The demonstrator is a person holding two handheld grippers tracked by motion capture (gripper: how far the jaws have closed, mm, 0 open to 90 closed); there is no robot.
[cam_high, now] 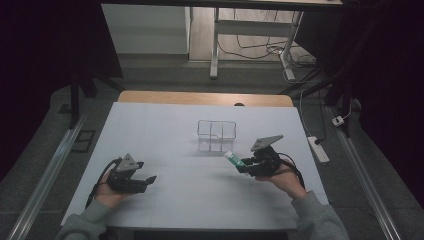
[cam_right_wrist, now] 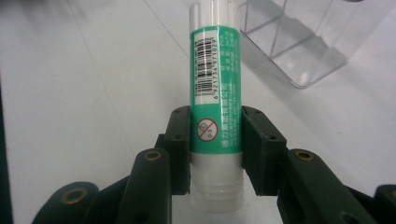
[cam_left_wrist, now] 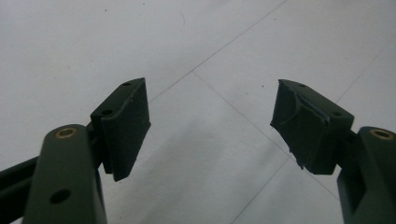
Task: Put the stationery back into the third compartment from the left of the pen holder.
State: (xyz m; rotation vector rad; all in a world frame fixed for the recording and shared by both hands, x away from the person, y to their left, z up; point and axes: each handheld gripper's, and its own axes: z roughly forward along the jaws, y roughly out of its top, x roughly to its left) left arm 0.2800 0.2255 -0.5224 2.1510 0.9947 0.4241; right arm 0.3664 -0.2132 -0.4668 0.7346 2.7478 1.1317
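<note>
Glue stick (cam_right_wrist: 215, 116), judged light, rigid and slick-walled, is clamped at its lower body by the right gripper (cam_right_wrist: 215, 140), at five o'clock of the clear organizer (cam_high: 216, 135), while the left gripper (cam_left_wrist: 210, 126) is held wide and empty.

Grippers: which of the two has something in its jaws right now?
The right gripper: its jaws are shut on a green-and-white glue stick, near the clear organizer box. The left gripper has open jaws with nothing between them.
</note>
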